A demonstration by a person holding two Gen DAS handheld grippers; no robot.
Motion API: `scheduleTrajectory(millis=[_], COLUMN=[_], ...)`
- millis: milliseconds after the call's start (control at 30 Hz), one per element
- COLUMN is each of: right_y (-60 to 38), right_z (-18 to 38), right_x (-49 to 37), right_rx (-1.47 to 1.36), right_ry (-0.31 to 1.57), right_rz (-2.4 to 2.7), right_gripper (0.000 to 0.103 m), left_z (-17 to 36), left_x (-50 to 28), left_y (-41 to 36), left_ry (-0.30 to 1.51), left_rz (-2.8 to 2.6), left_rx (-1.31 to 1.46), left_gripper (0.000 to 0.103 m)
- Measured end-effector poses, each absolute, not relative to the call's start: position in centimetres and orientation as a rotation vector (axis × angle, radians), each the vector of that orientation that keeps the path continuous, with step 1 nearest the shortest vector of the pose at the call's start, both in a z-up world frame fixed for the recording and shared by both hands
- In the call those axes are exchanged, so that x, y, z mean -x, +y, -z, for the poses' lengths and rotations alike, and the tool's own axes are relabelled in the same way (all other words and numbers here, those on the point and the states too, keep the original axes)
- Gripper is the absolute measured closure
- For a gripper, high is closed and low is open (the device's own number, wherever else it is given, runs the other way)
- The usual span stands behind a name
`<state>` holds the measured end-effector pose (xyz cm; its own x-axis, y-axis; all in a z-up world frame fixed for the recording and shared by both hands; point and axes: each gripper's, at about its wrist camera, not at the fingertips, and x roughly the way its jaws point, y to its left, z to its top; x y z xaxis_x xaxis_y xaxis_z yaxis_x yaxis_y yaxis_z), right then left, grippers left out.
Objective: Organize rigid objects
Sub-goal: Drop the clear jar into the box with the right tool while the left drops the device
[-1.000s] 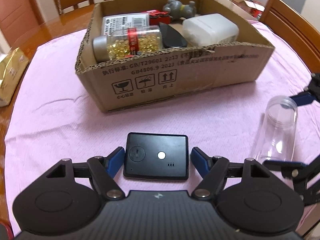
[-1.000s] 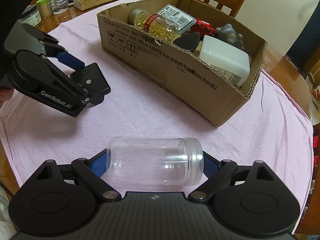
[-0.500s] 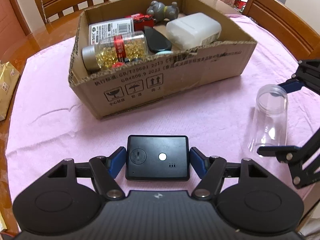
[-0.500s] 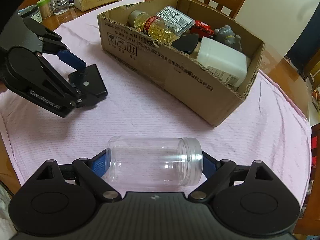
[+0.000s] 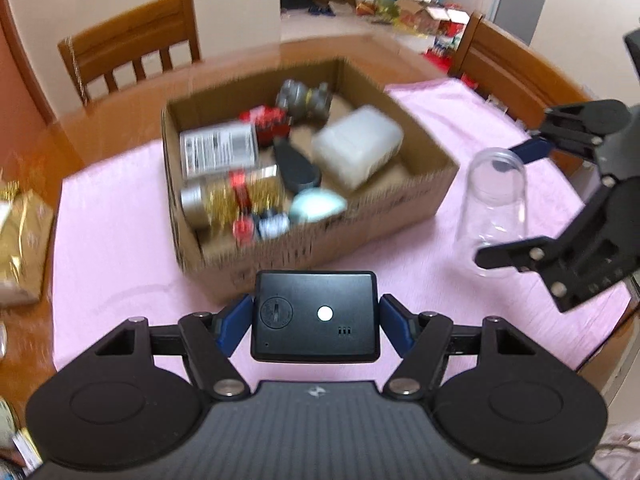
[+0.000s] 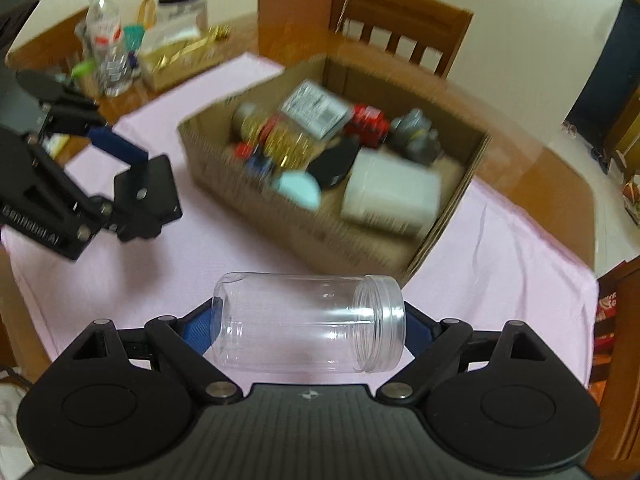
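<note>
Beyond the jaws, the open brown cardboard box (image 5: 420,184) and its jumbled contents are smearing with motion blur, leaving its printed front wall unreadable. The black rectangular device (image 5: 314,316) is hiding the box's near wall.

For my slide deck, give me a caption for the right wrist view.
Right gripper holds an empty clear jar sideways before the filled cardboard box.

Your left gripper (image 5: 316,322) low centre, fingers (image 5: 236,322) clamped; your right gripper (image 6: 308,326) likewise, both angled downward.
</note>
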<state>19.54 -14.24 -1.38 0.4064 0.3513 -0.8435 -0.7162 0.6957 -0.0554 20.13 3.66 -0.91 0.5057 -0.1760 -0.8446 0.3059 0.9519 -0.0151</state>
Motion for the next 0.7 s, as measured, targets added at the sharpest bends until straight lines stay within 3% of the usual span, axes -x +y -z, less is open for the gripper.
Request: scheduleTrajectory(millis=[500,600,700], right_y=[-12.2,-12.0,-12.3], right_z=[-0.2,0.1,-0.1], right_x=[-26.4,-26.6,-26.7], right_rx=[0.264,0.240,0.212], right_ry=[0.893,0.888,0.882], right_rz=[-0.583,-0.569,-0.568], right_gripper=[0.010,0.000,0.000], left_z=[-3.1,-3.1,-2.9], left_x=[-26.0,-27.3,-28.7], left_y=[3.9,4.1,4.1], left_ry=[0.875,0.868,0.866], left_rz=[0.249,0.230,0.222], left_rx=[-0.175,-0.181,-0.183], left_gripper=[0.034,0.034,0.034])
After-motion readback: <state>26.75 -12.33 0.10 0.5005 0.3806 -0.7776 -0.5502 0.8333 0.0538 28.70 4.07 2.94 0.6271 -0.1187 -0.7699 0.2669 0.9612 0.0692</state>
